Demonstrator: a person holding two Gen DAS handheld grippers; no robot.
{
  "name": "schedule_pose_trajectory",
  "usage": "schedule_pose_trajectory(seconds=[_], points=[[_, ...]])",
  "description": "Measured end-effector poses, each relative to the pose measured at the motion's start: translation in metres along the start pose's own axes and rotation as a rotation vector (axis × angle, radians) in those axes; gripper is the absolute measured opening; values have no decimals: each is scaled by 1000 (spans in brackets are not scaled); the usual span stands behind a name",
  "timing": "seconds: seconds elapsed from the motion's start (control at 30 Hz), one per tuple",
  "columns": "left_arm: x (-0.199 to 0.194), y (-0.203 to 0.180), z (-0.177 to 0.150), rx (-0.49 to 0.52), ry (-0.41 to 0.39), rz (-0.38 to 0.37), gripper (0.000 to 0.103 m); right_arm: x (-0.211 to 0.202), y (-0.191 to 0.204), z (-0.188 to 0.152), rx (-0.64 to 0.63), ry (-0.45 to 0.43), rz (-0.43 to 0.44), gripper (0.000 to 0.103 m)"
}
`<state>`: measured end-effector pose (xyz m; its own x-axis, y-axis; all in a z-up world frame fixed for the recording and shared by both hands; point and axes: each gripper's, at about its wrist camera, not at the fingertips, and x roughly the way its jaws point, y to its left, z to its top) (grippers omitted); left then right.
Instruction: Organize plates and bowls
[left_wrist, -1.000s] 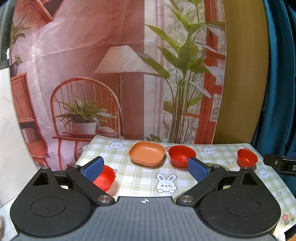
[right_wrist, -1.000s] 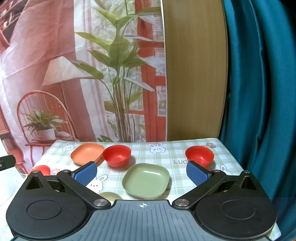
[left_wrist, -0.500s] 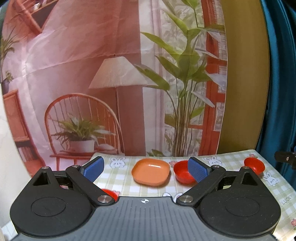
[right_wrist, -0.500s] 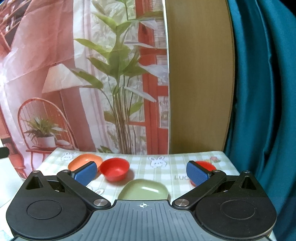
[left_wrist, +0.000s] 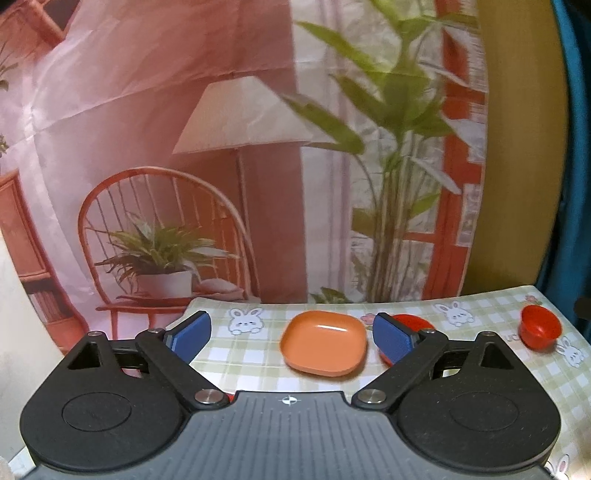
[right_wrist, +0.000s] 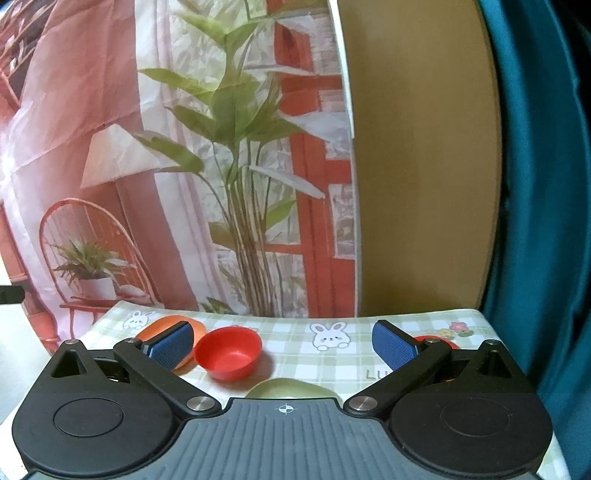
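Both sets of tongs are seen held above the near edge of the worktop, which is covered by a checked cloth printed with rabbits. The left tongs are spread wide with nothing between the blue pads. An orange plate is observed on the cloth between those pads, with a red bowl just beside it on the right, partly hidden by the right pad. A second red bowl is noted well apart at the far right. The right tongs are likewise spread wide and empty. A green plate is partly hidden under the tongs' body. A printed backdrop is hung behind the worktop.
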<state>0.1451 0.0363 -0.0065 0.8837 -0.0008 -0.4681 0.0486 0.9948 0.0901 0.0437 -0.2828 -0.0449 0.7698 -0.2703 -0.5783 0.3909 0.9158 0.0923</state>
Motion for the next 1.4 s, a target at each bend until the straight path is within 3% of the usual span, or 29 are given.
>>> schedule_pose_trajectory(seconds=[0.2, 0.37, 0.57, 0.73, 0.9, 1.03, 1.17, 1.27, 1.4], points=[[18, 20, 10, -16, 21, 23, 95, 25, 2, 4, -22, 22, 1, 103], [29, 5, 20, -30, 12, 13, 94, 38, -4, 6, -35, 21, -27, 103], [26, -36, 41, -46, -30, -86, 94, 40, -32, 10, -13, 19, -54, 103], [26, -84, 60, -20, -56, -166, 94, 43, -63, 14, 3, 51, -112, 103], [56, -145, 59, 13, 1, -251, 94, 51, -94, 9, 20, 72, -174, 103], [87, -197, 48, 58, 43, -256, 94, 61, -118, 0, 2, 72, -204, 103], [121, -244, 41, 107, 89, -339, 94, 76, -147, -14, 9, 95, -245, 99], [141, -278, 33, 149, 91, -380, 94, 89, -171, -25, 52, 123, -262, 93], [180, -322, 16, 167, 143, -438, 94, 109, -194, -42, 71, 154, -296, 72]])
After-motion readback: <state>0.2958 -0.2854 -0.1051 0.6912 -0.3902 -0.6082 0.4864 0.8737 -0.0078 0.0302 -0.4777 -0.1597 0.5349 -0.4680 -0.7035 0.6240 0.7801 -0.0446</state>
